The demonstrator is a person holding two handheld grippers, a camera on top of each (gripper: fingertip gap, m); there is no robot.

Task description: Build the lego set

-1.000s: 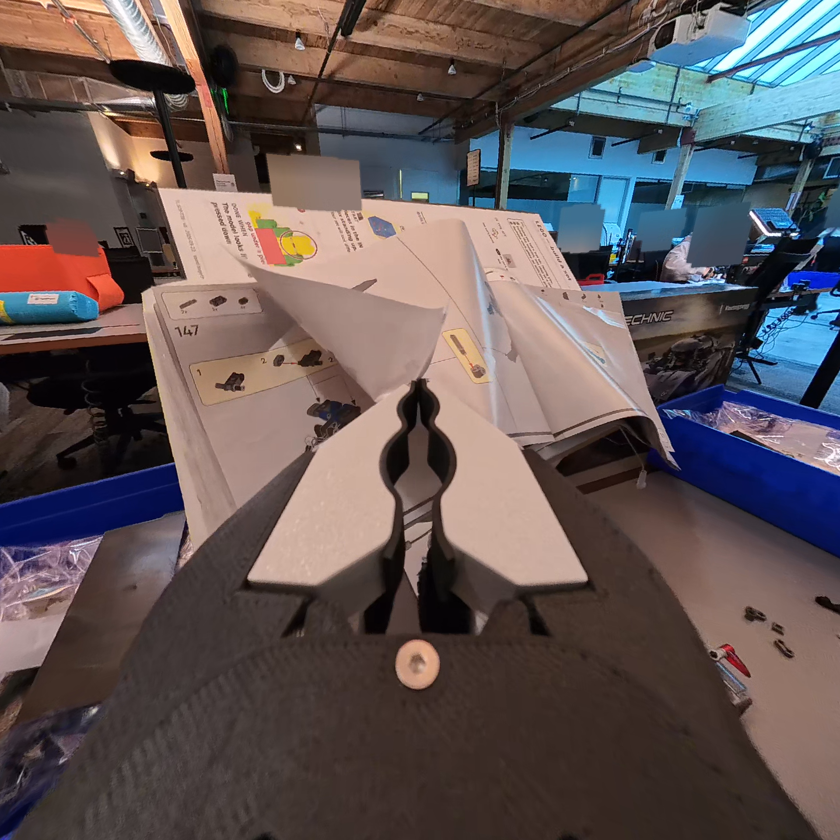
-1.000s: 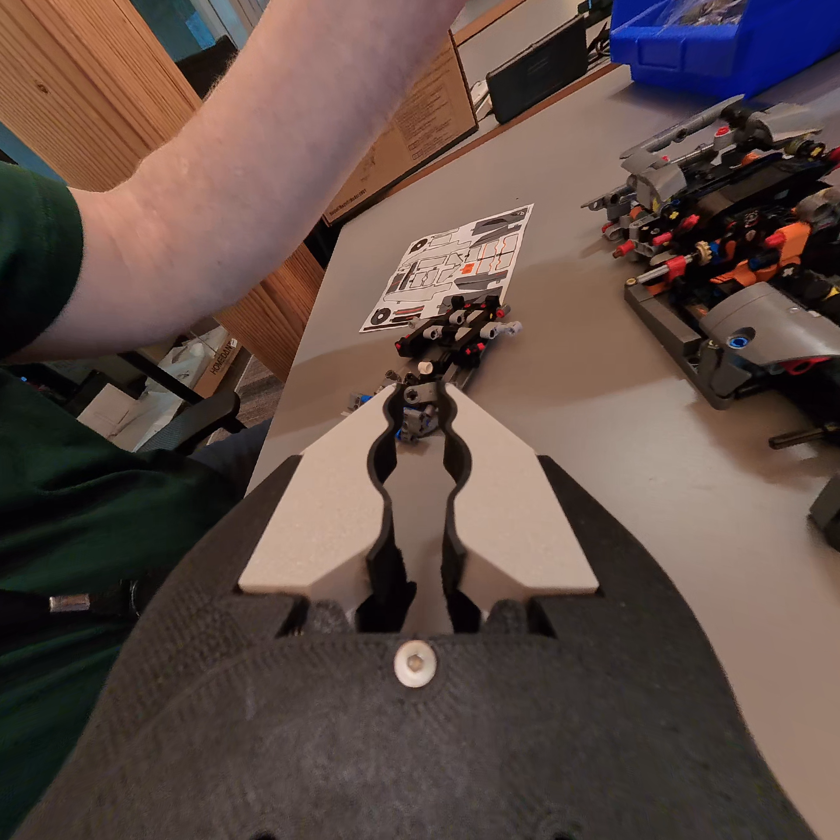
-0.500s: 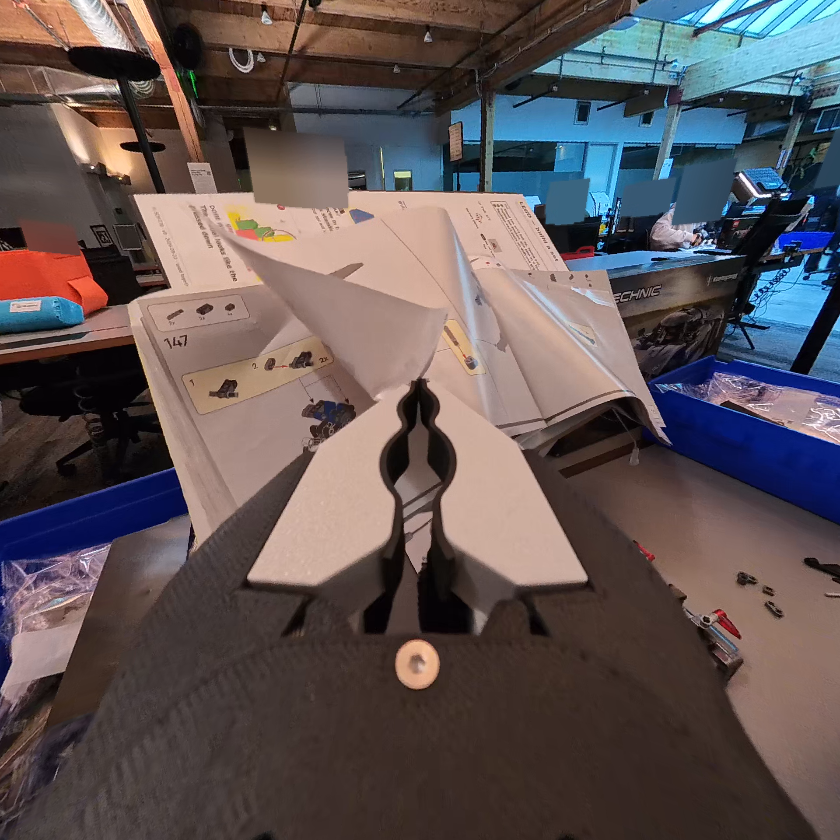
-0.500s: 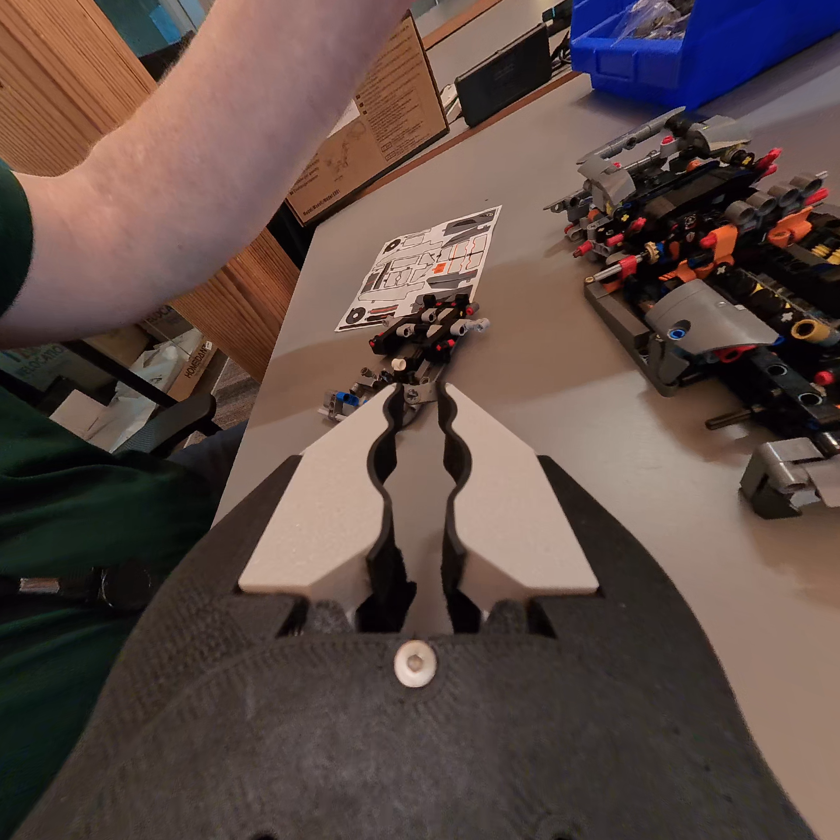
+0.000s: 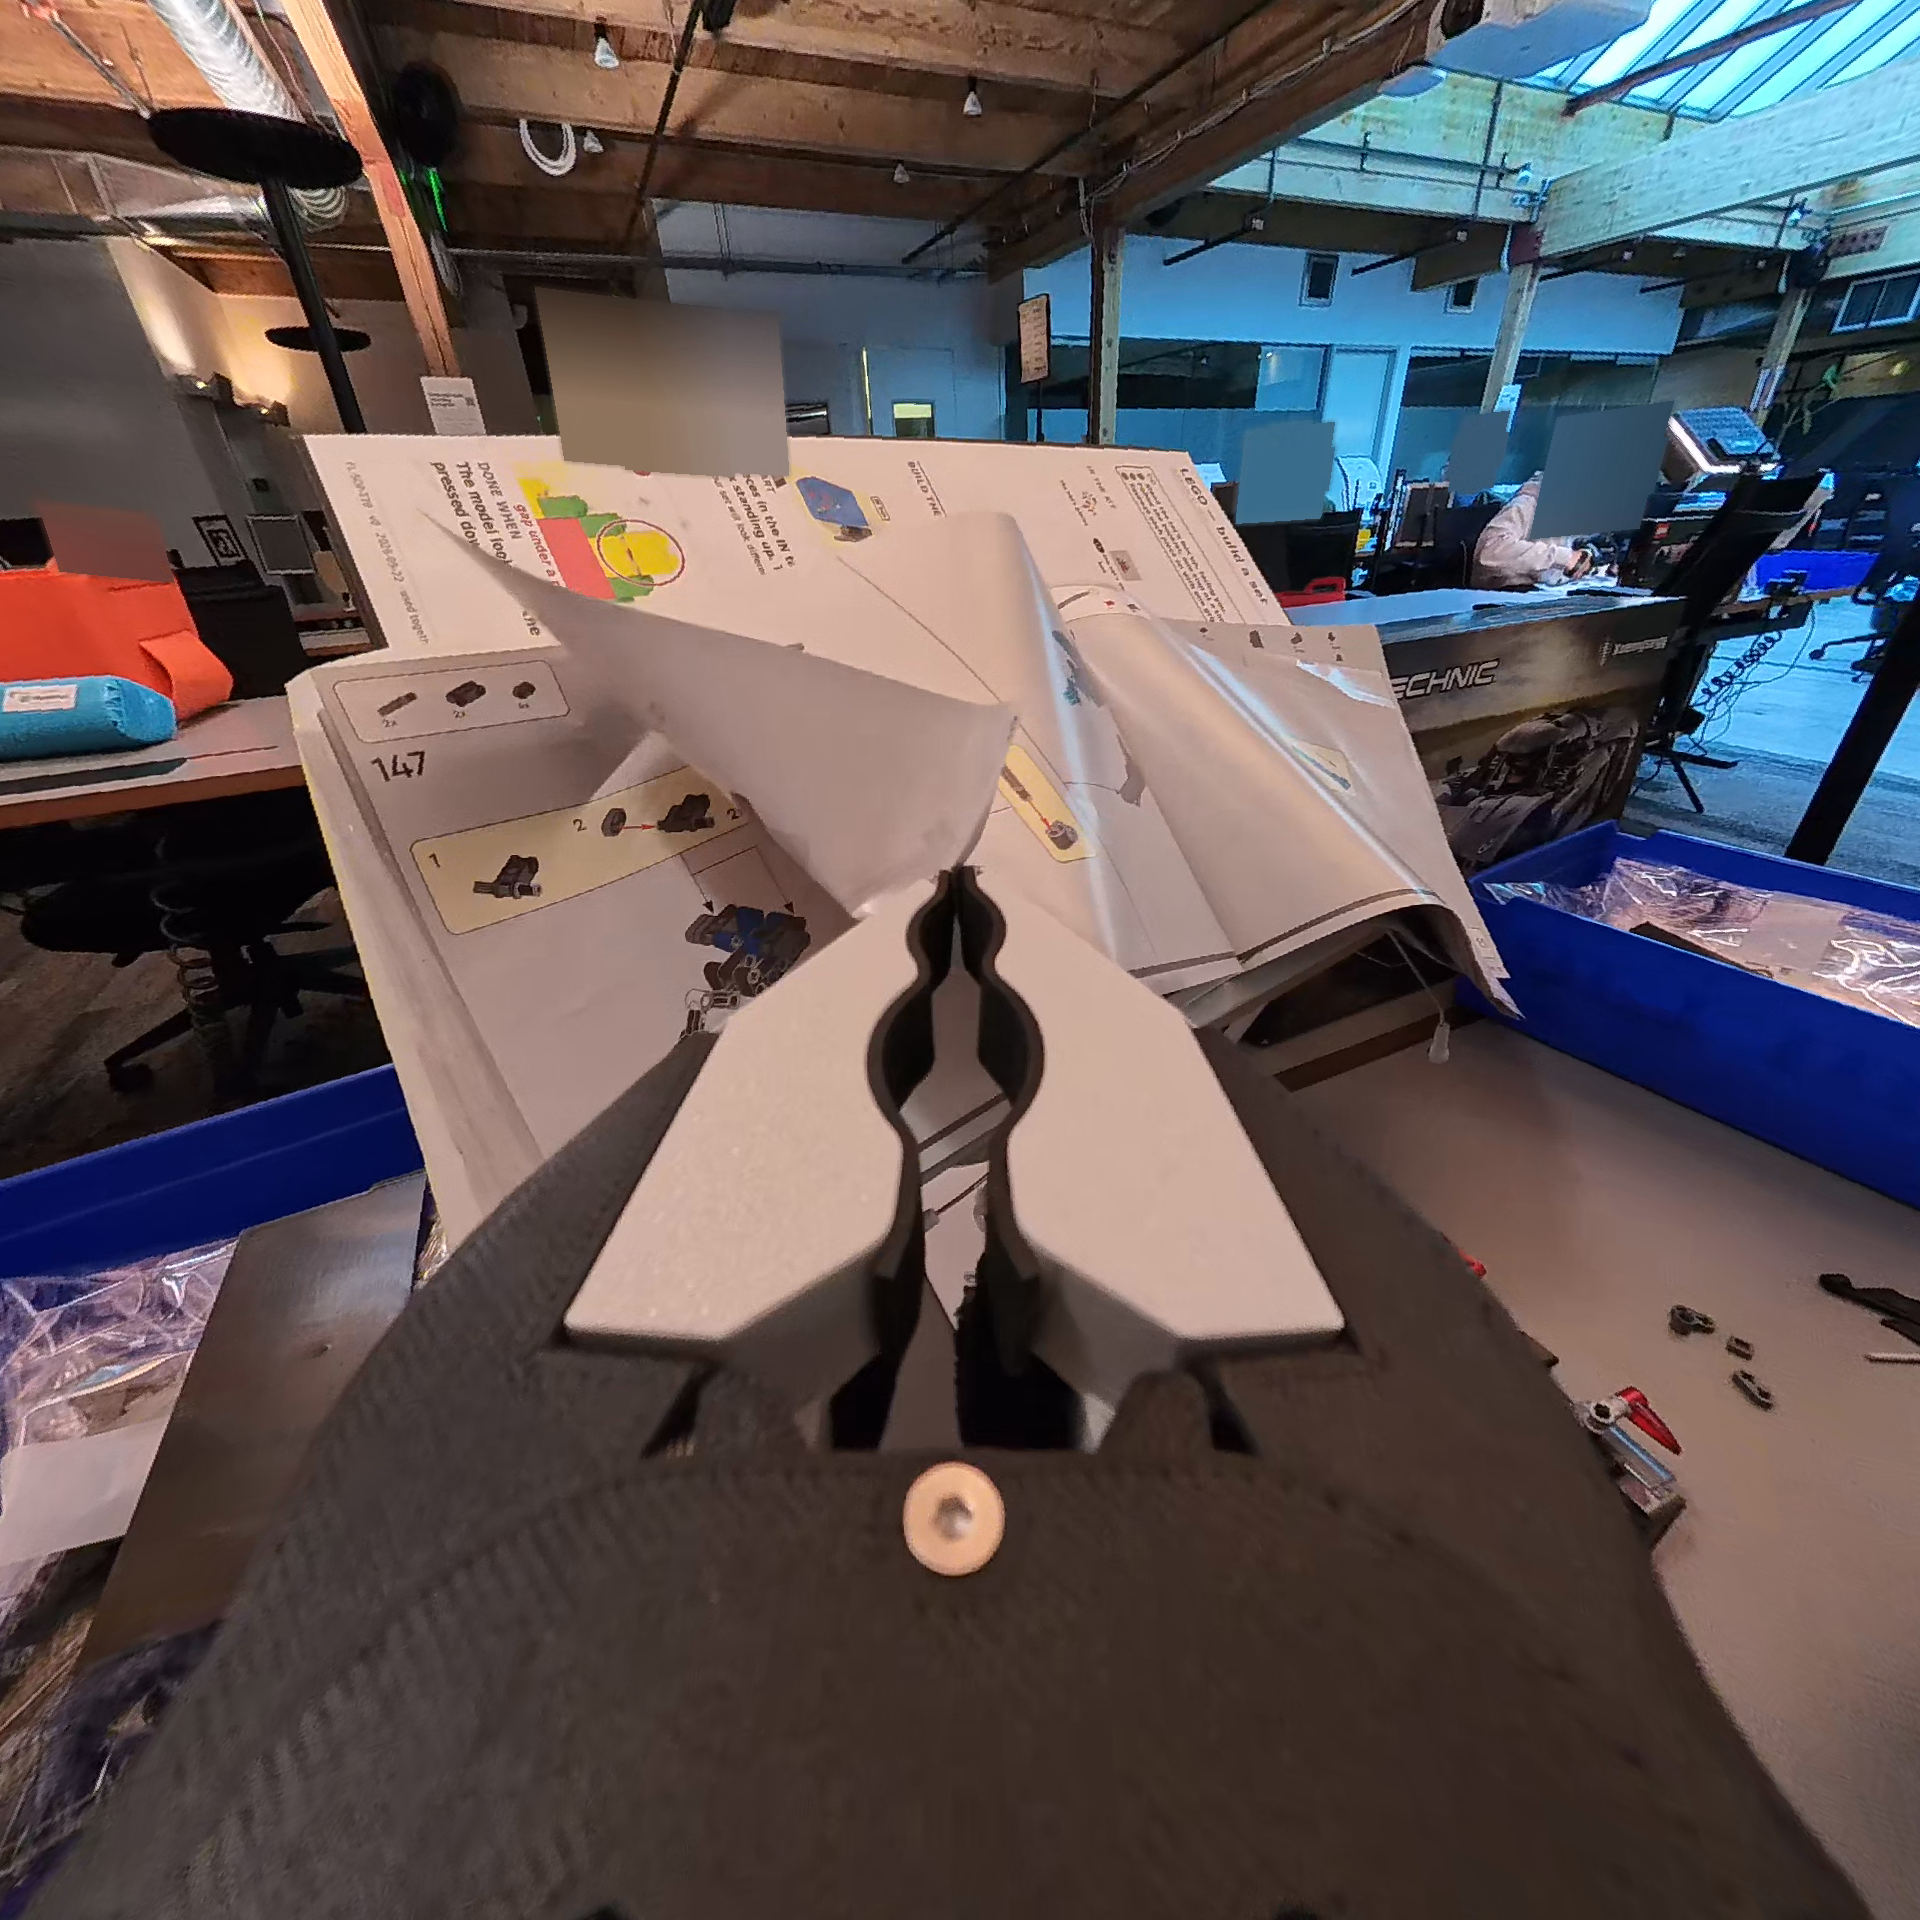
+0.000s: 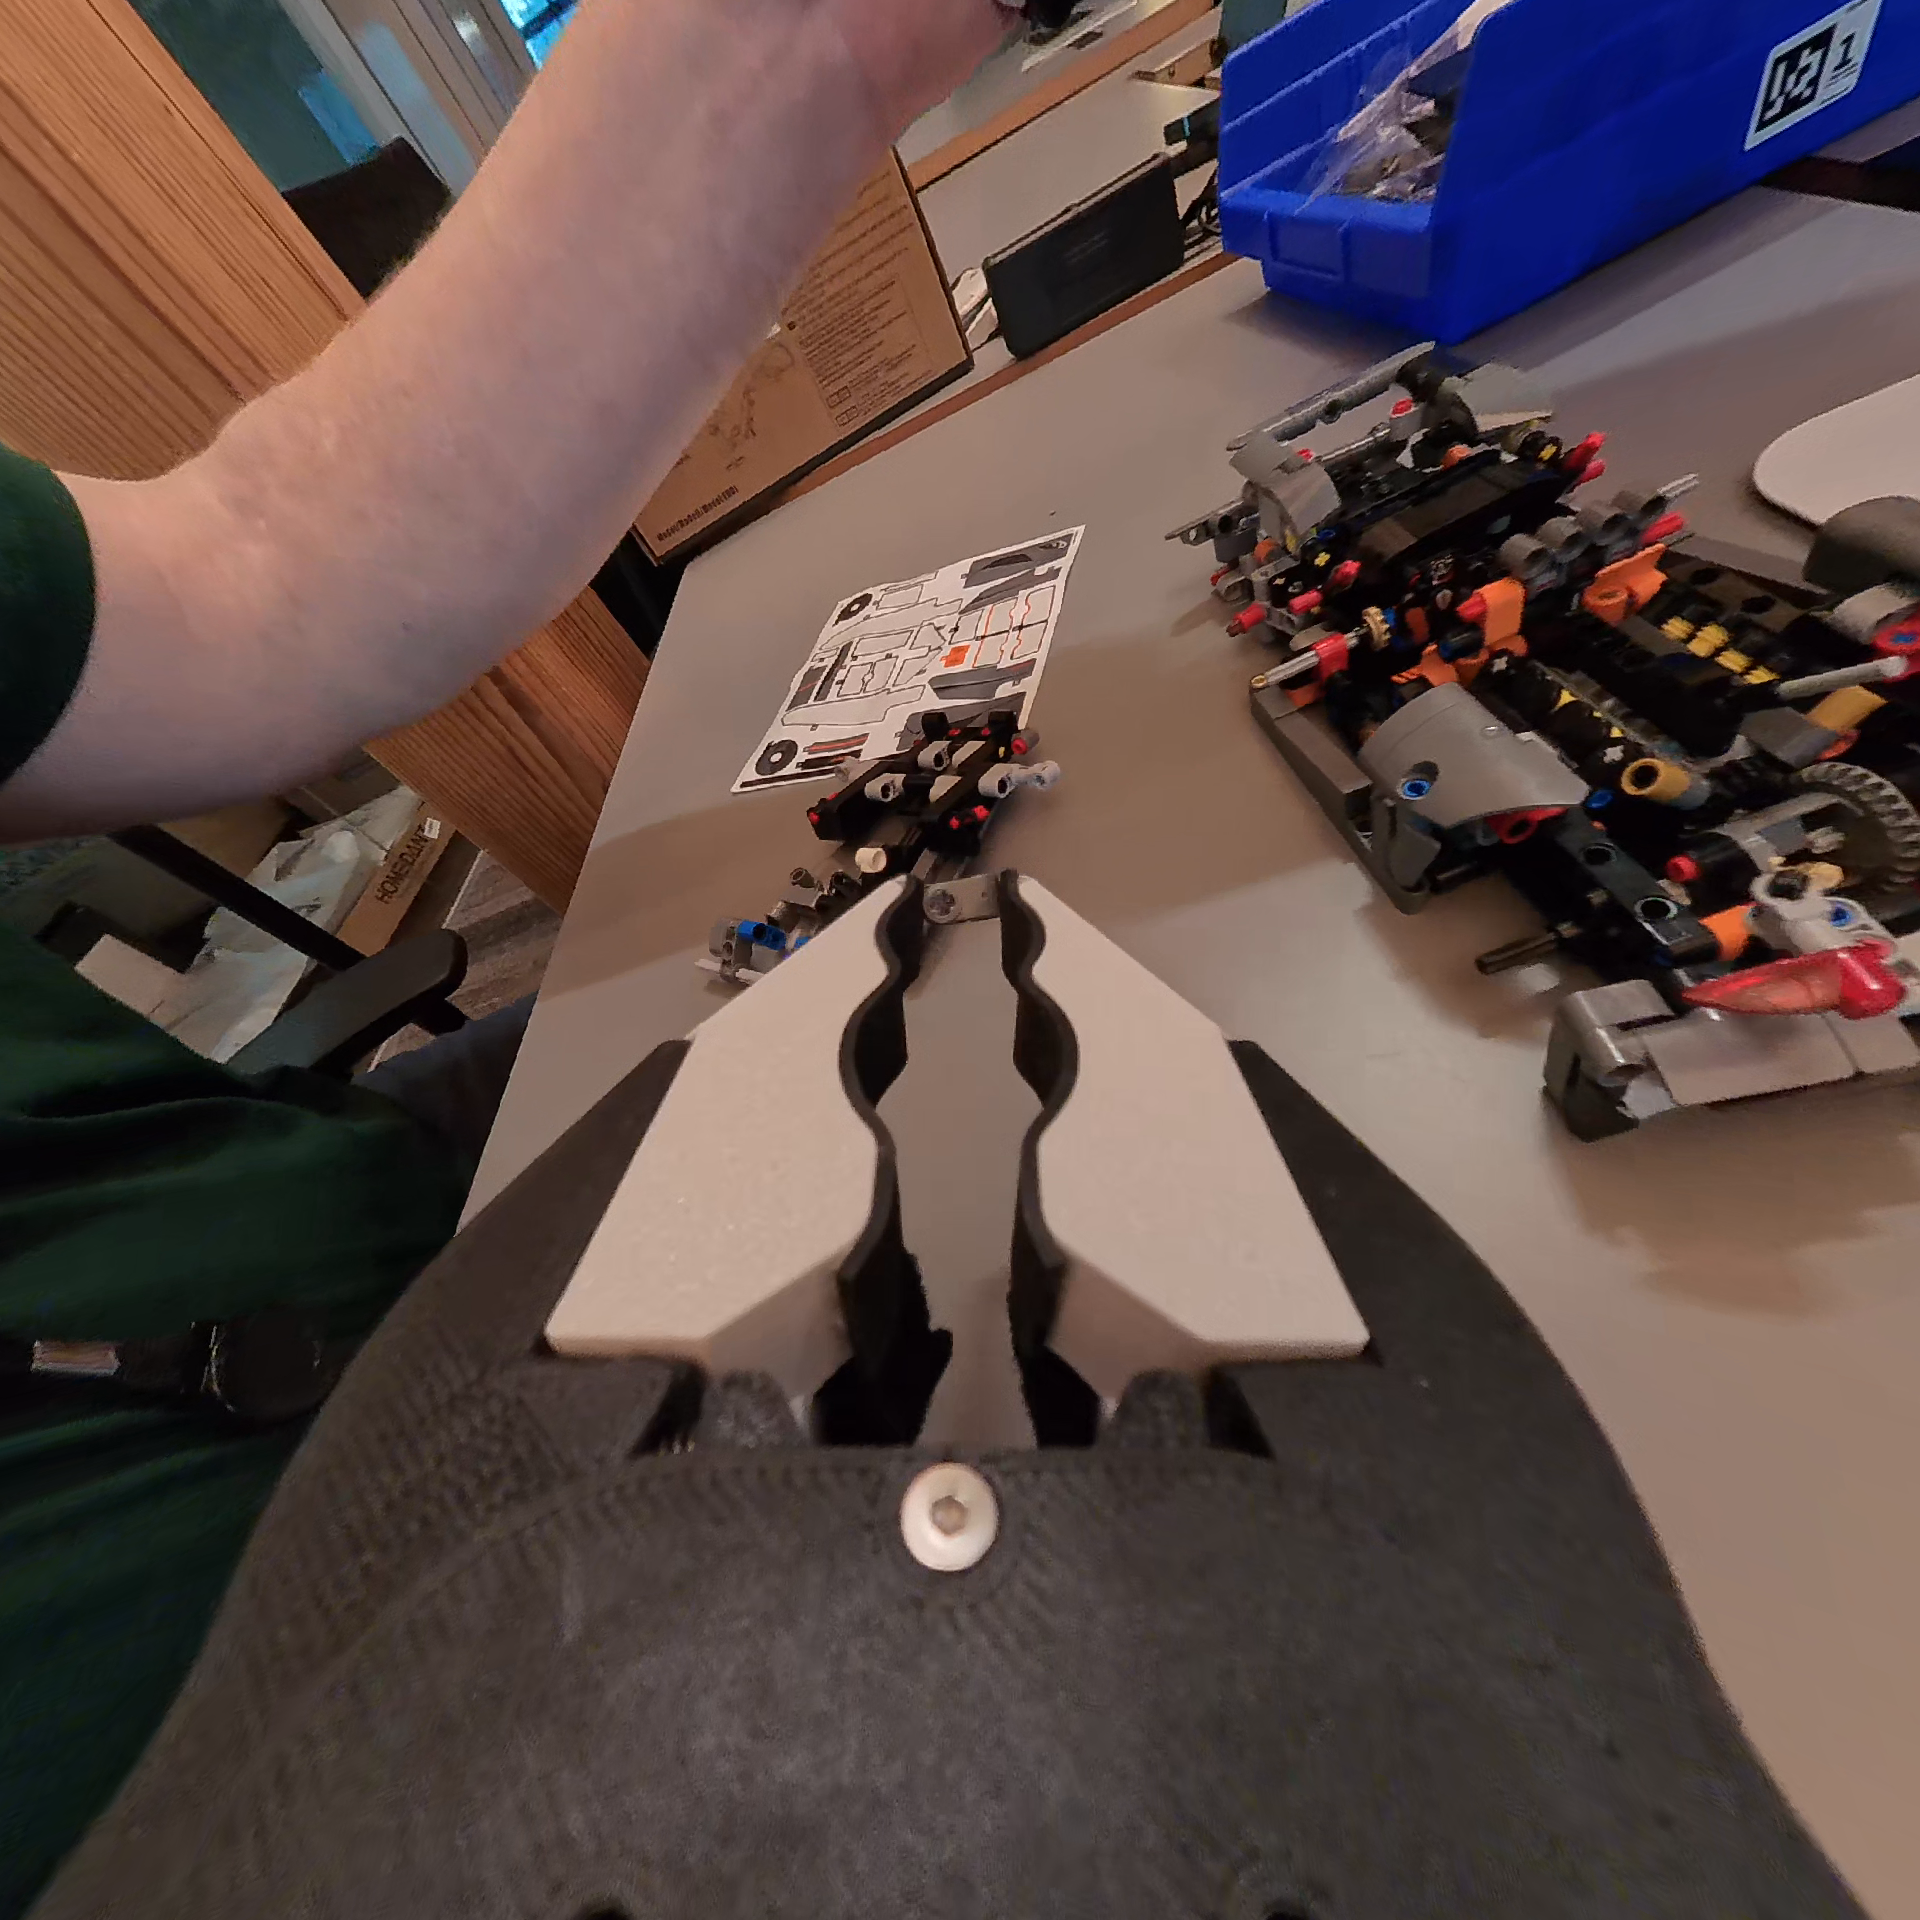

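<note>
My left tongs (image 5: pixel 958 881) pinch page (image 5: pixel 790 748) of instruction book (image 5: pixel 520 935), frame middle. My right tongs (image 6: pixel 961 888) narrow, holding nothing, above small lego piece (image 6: pixel 925 779); big lego car (image 6: pixel 1558 707) right.

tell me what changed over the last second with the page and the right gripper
The left gripper stays shut on the manual page, which looks lifted and curled much as before. The right gripper has drawn back from the small black subassembly, so the half-built car chassis sits more fully in view. Its fingers are still open and empty. The sticker sheet has not moved.
</note>
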